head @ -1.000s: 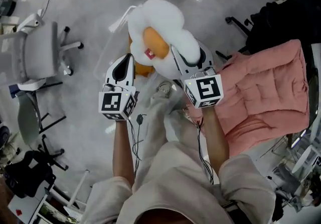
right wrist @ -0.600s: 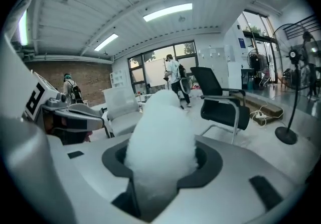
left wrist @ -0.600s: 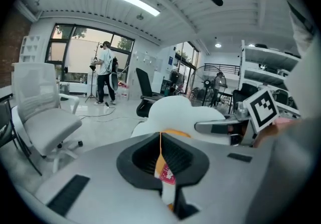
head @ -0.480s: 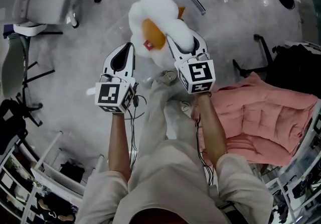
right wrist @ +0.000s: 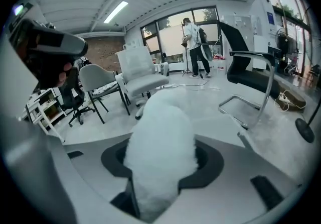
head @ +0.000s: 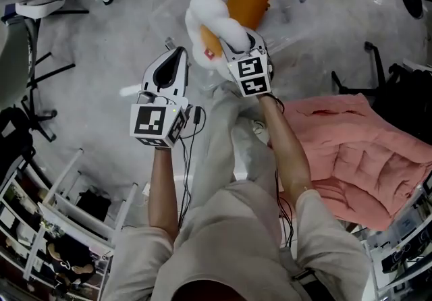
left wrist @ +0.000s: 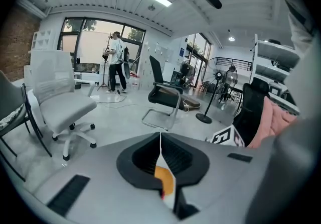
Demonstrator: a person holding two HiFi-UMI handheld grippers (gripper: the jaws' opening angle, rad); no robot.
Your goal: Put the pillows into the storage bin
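1. While the right gripper keeps its jaws partly closed on the fried-egg pillow, white plush bulges up between the fingers and fills the middle of the right gripper view.
2. That pillow hangs over the near edge of the clear storage bin, with its orange yolk and small red tag turned toward the left gripper.
3. An orange pillow lies inside the bin, just beyond the white one.
4. The left gripper's jaws are pressed together to a thin slit and grip nothing; it sits just beside the held pillow.
5. A pink quilt is spread to the person's right, and a white office chair stands on the grey floor.
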